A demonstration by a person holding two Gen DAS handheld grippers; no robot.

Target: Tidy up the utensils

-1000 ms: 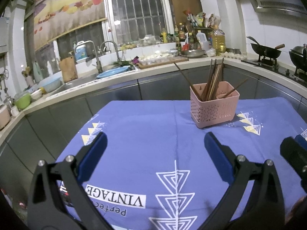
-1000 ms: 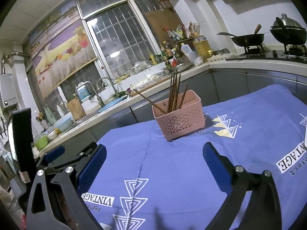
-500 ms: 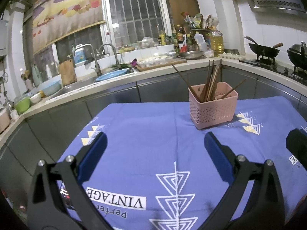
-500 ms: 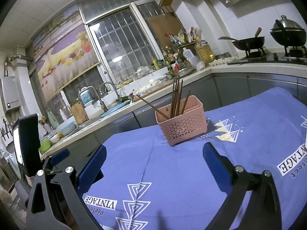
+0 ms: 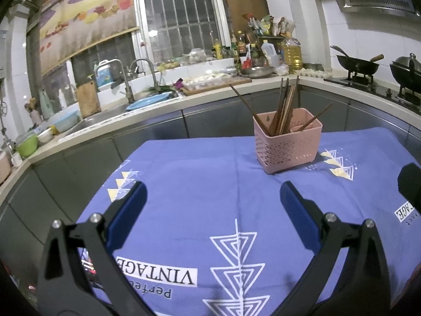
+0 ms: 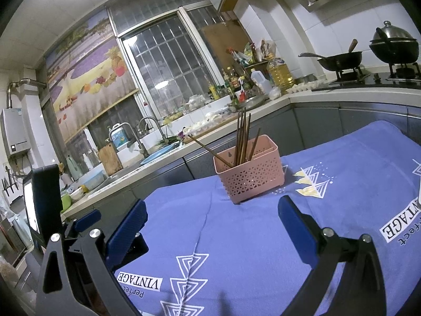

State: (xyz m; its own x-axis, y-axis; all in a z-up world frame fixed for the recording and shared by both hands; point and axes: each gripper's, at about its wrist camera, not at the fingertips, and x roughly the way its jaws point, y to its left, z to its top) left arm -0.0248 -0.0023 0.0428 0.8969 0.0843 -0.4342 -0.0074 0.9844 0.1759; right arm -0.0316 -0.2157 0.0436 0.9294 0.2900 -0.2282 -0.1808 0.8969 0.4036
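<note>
Leftmost, the left gripper (image 5: 213, 197) hovers above the blue tablecloth (image 5: 205, 184), its blue-padded fingers (image 5: 129, 205) spread wide with nothing between them. Beside it, the right gripper (image 6: 210, 216) sits just as far apart at the jaws, likewise empty, low over the same cloth. Farther right and toward the back edge of the table stands the pink perforated caddy (image 5: 288, 144), upright, well apart from both grippers. Its larger compartment holds a bundle of dark chopsticks (image 5: 285, 108), most nearly vertical; one leans far out to the left, and a single stick rests slanted in the smaller right-hand compartment. No loose utensil shows on the cloth in either view.

Judged from this arrangement, the sorting appears largely done or between steps. Risks lie with the caddy: it looks light and tall for its base, so a sideways brush from a finger, or a tug on the far-leaning stick, could tip it and spill the bundle. The cloth shows a crease near its centre; dragging a gripper across it could pull the fabric and shift the caddy with it.
</note>
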